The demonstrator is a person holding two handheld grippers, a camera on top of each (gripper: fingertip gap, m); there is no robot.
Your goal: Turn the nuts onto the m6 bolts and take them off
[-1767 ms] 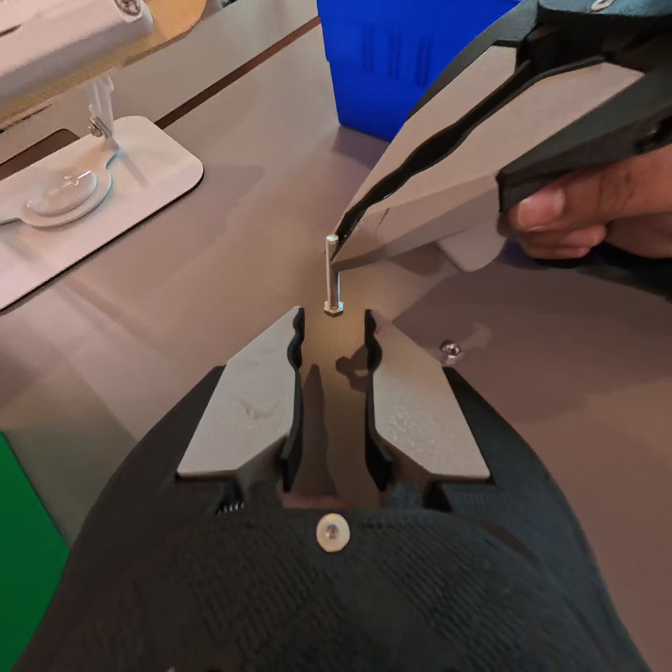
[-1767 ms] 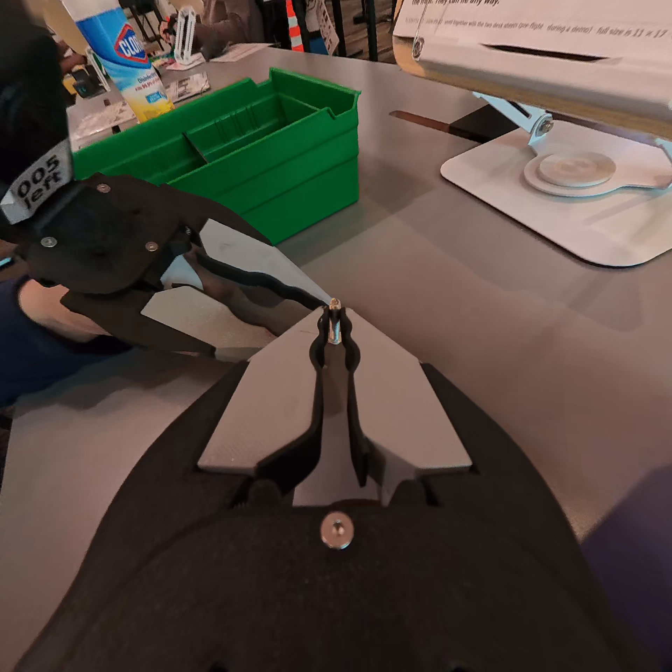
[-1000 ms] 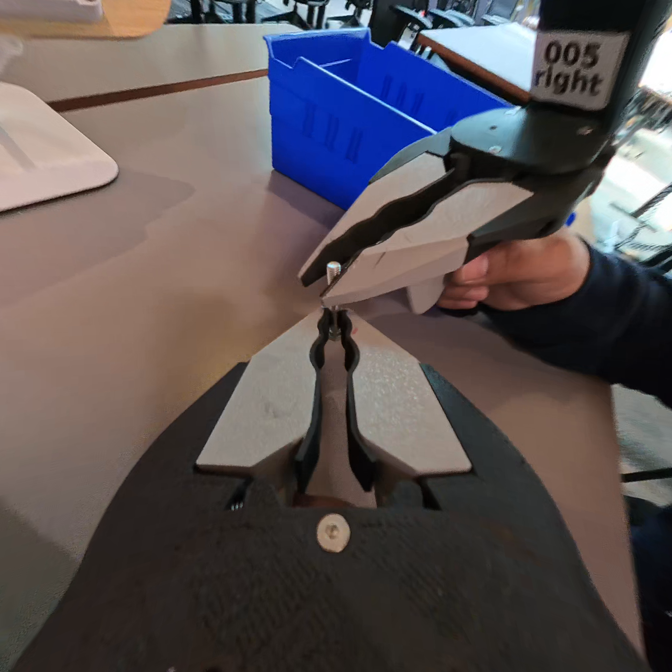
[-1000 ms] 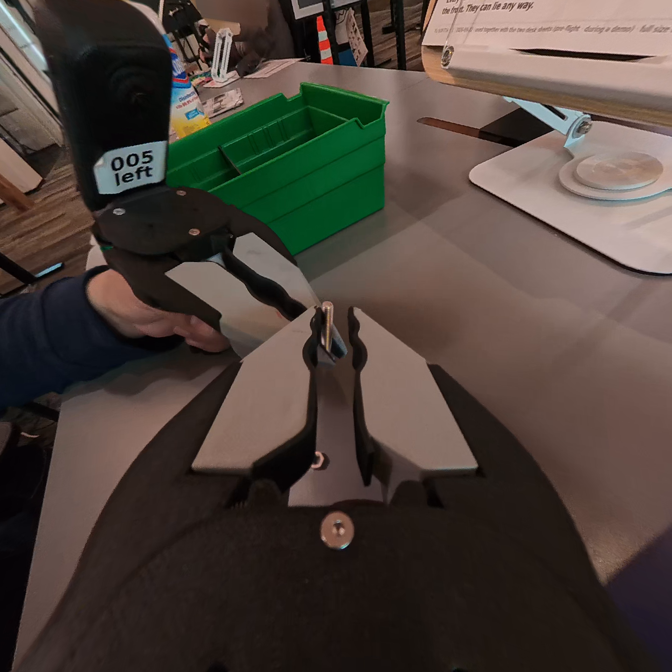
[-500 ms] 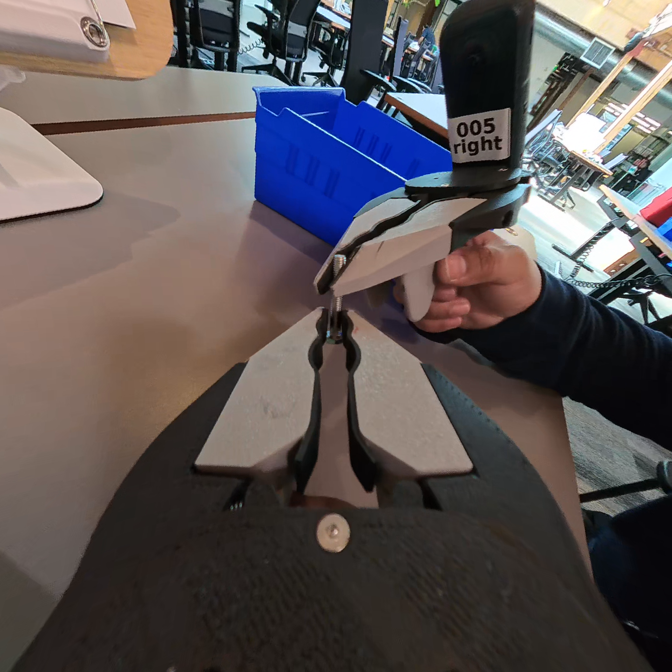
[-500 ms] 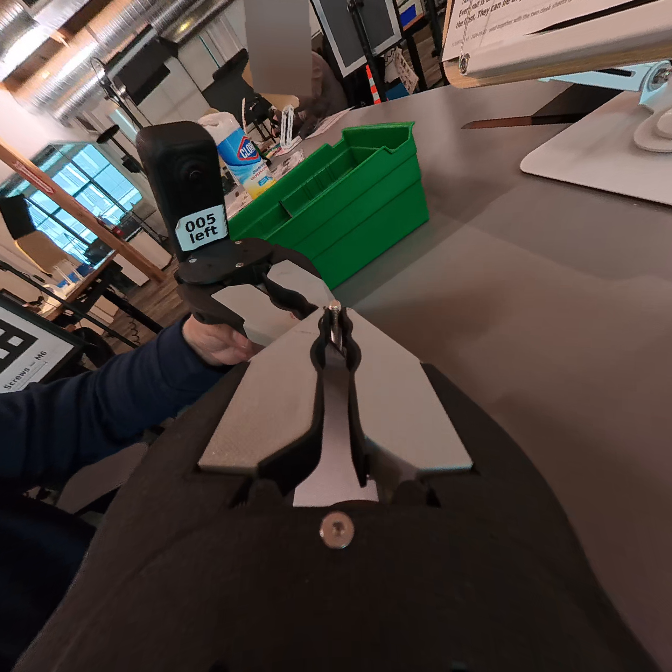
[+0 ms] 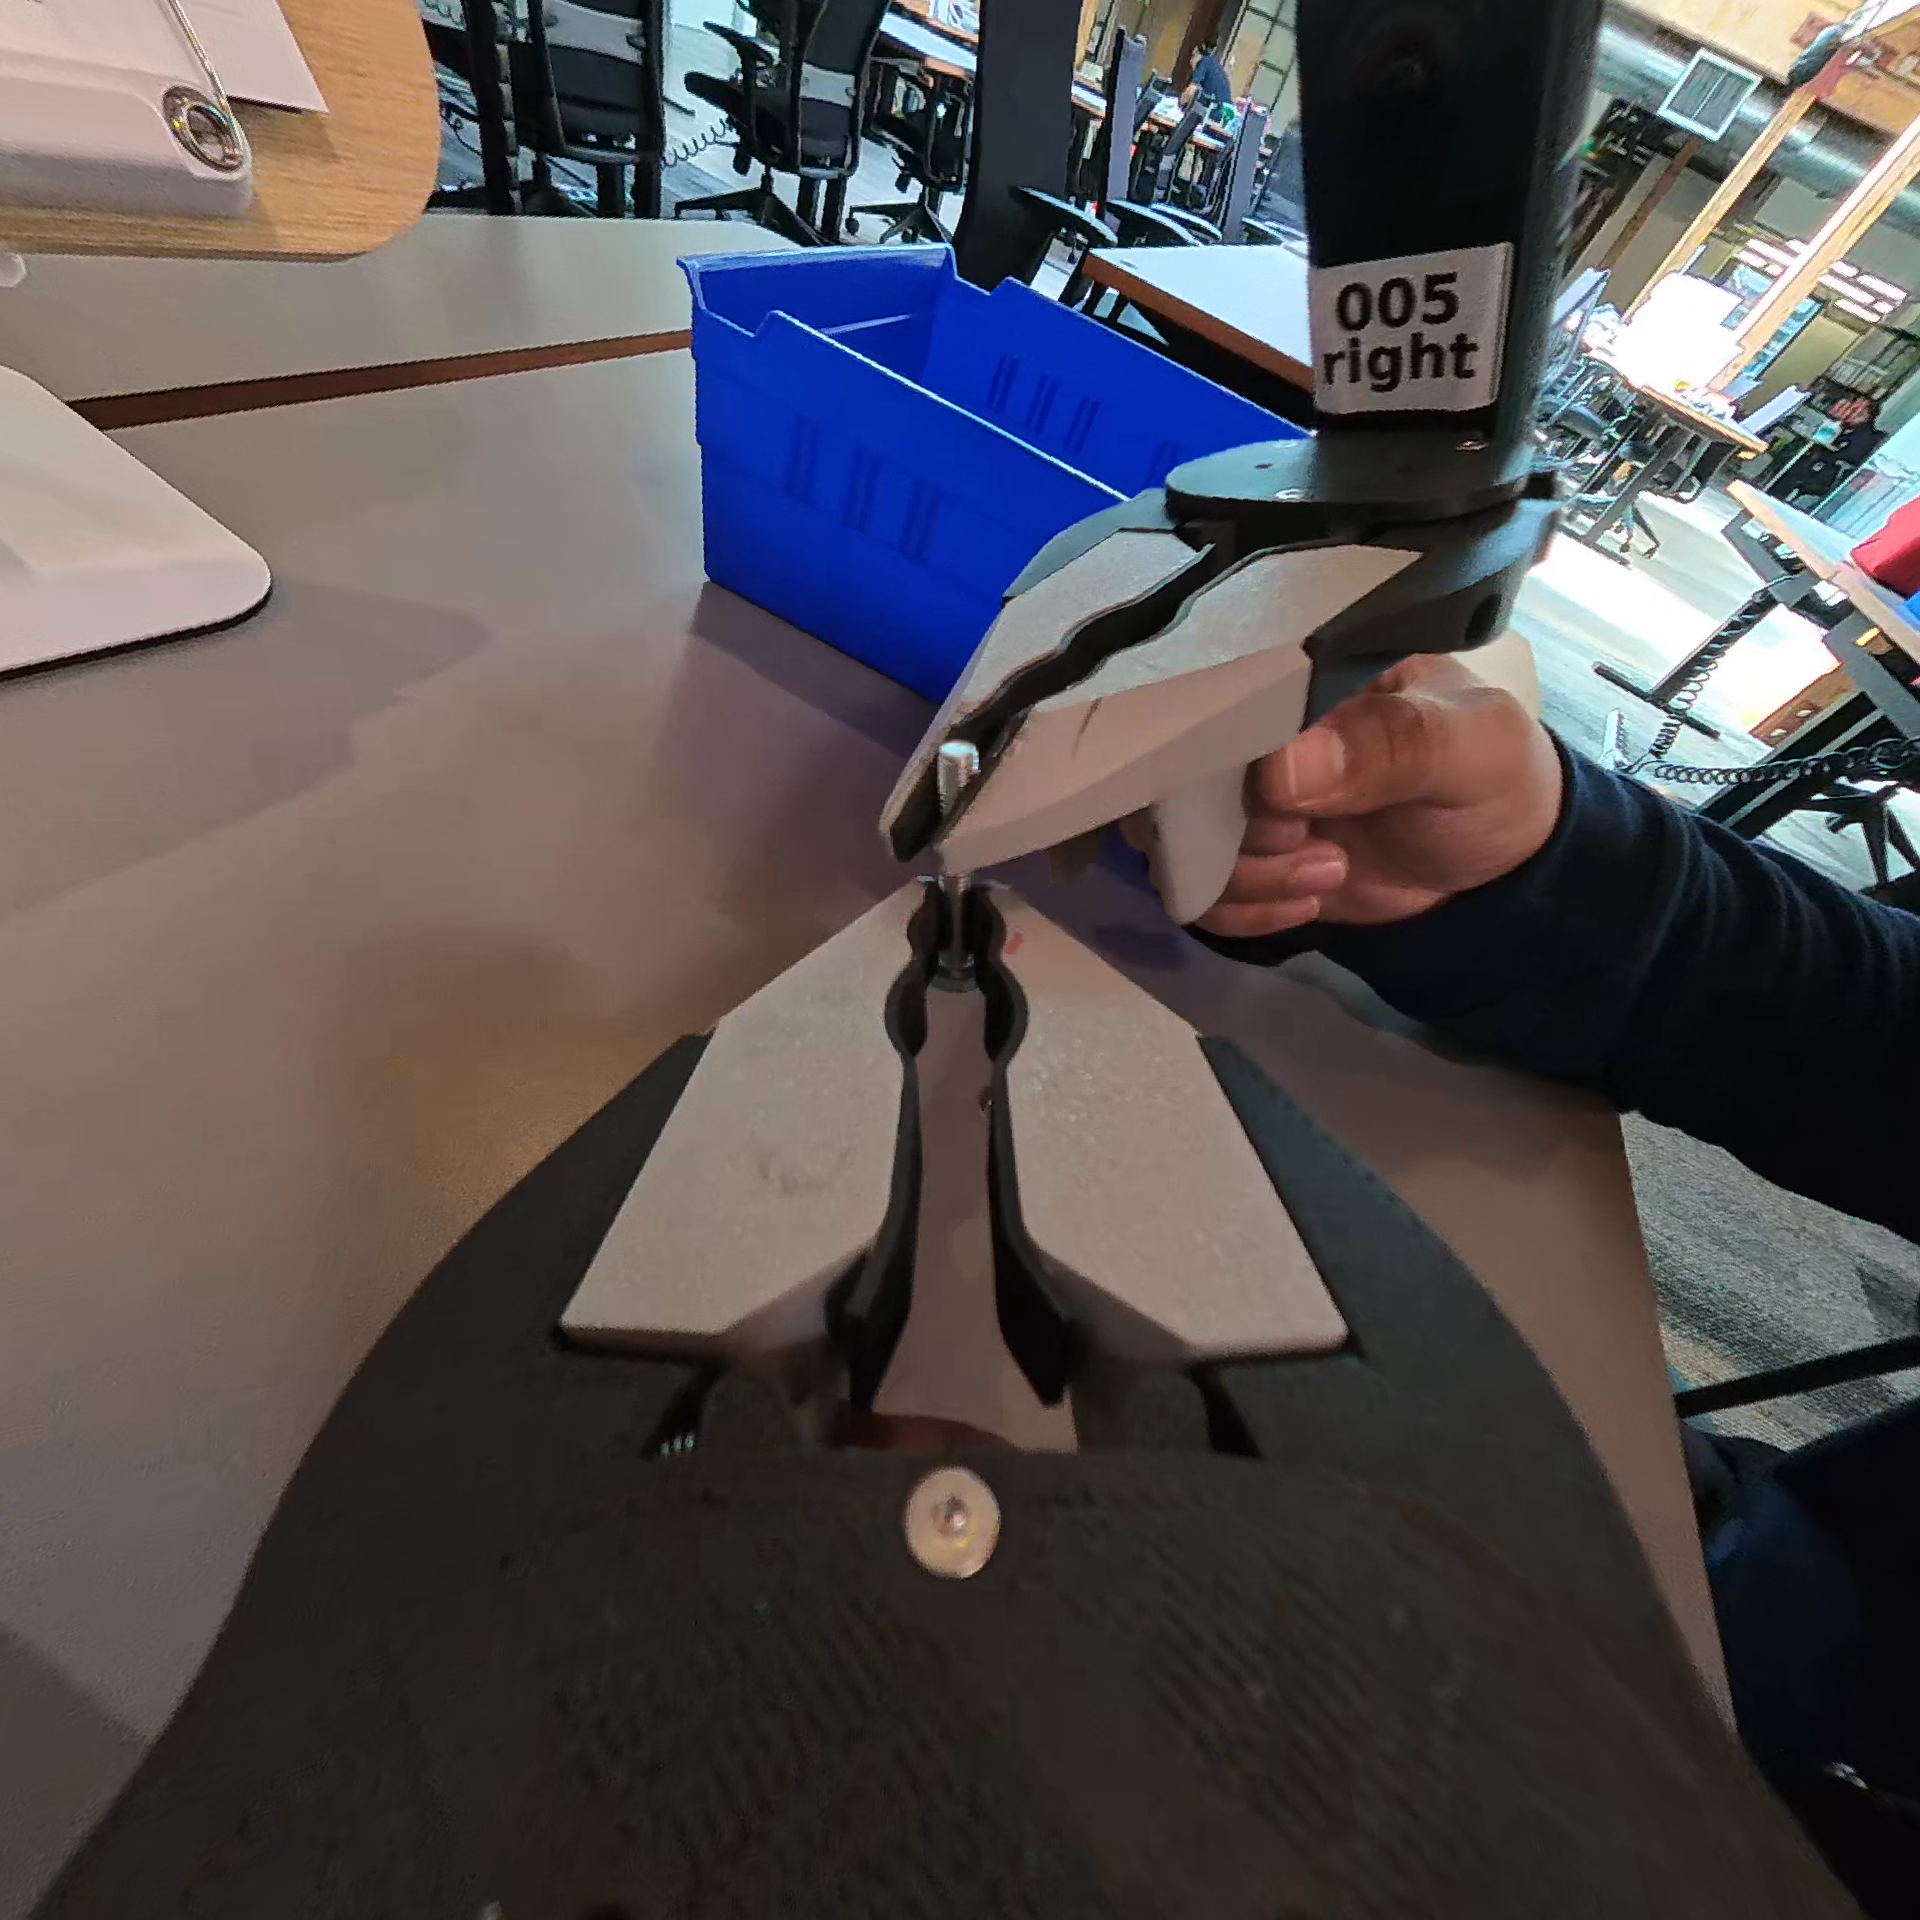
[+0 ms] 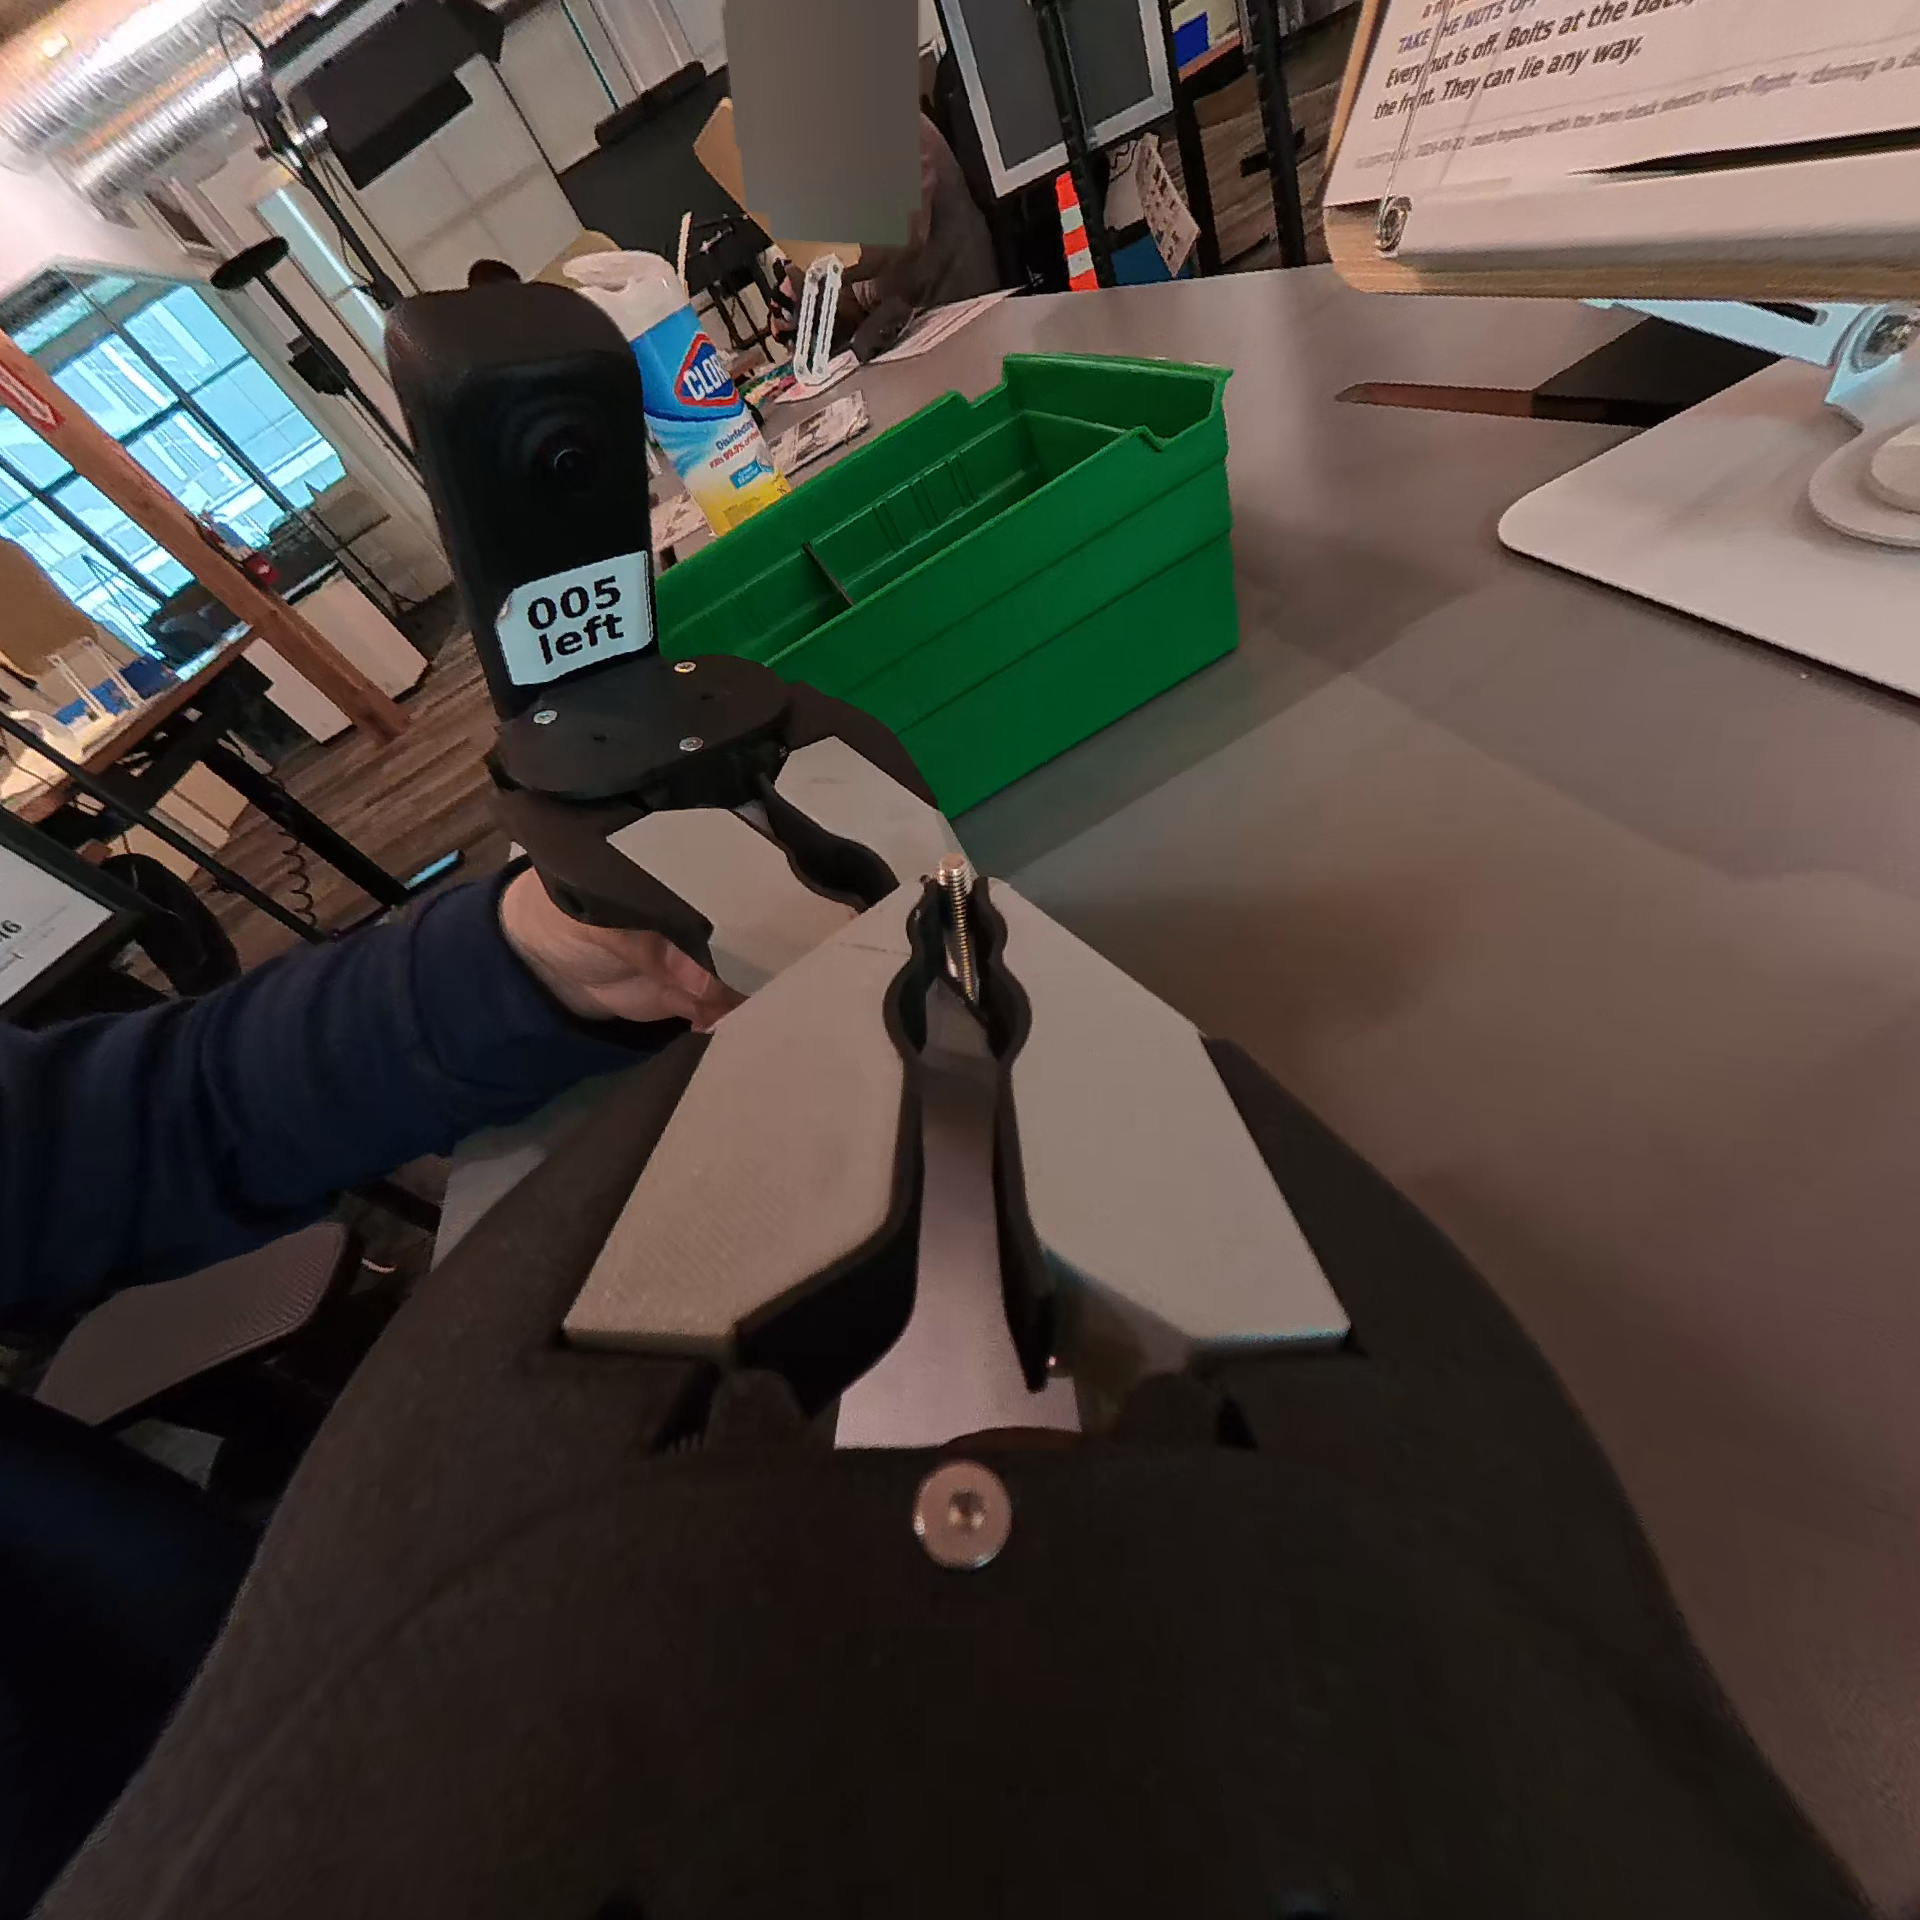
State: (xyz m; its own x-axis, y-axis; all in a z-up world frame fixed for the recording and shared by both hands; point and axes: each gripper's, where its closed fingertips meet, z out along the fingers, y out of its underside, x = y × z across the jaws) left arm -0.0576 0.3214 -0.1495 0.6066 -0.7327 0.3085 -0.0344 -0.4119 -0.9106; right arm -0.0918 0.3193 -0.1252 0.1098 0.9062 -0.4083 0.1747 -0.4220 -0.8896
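- My right gripper (image 8: pixel 956 940) is clamped on the bolt (image 8: pixel 958 920), which stands upright, threaded end up, above the grey table (image 8: pixel 1455 935).
- My left gripper (image 7: pixel 954 940) pinches the same bolt (image 7: pixel 954 774) lower down; I cannot tell whether a nut sits there.
- A blue bin (image 7: pixel 935 457) stands behind my right gripper (image 7: pixel 935 821); a green bin (image 8: pixel 987 582) stands behind my left (image 8: pixel 894 883).
- A white stand base (image 8: pixel 1714 561) lies far right.
- Lettered white labels mark both handles; a branded wipes canister (image 8: pixel 696 416) stands beyond.
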